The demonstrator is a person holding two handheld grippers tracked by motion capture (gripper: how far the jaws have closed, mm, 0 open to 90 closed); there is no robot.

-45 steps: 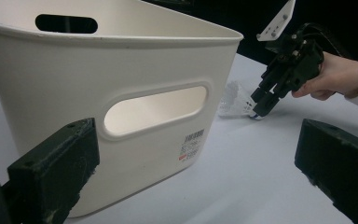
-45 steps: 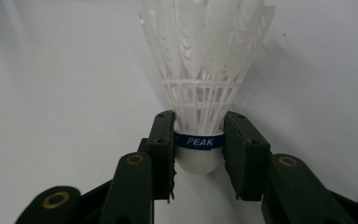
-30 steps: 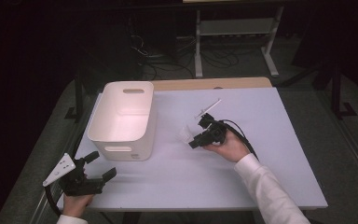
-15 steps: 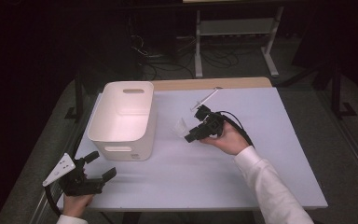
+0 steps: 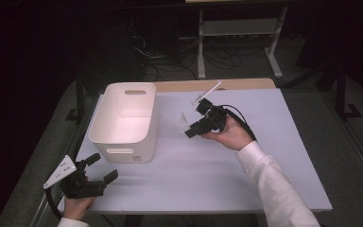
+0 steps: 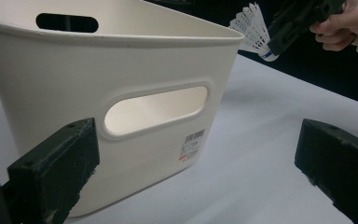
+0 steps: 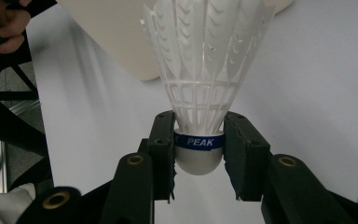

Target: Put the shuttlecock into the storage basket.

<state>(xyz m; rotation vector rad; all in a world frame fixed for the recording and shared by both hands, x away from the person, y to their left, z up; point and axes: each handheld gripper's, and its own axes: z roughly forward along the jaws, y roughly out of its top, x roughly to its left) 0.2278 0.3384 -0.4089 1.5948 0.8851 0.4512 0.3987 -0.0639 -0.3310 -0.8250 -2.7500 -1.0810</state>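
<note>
My right gripper (image 5: 188,132) (image 7: 199,154) is shut on a white shuttlecock (image 7: 205,70) (image 5: 179,124), its jaws clamped on the cork base with the blue band. It holds the shuttlecock above the table, to the right of the white bin (image 5: 123,120), feathers pointing toward the bin. The shuttlecock (image 6: 254,30) appears past the bin's rim in the left gripper view. My left gripper (image 5: 103,168) (image 6: 196,186) rests open at the table's front left corner, jaws wide apart and empty, facing the bin's (image 6: 98,93) handle side.
The white table (image 5: 217,175) has a wooden strip along its far edge. A metal shelf frame (image 5: 238,33) and cables stand on the dark floor behind. The bin looks empty inside.
The right gripper has risen with the shuttlecock and drifted slightly toward the bin. The left gripper has stayed where it was.
</note>
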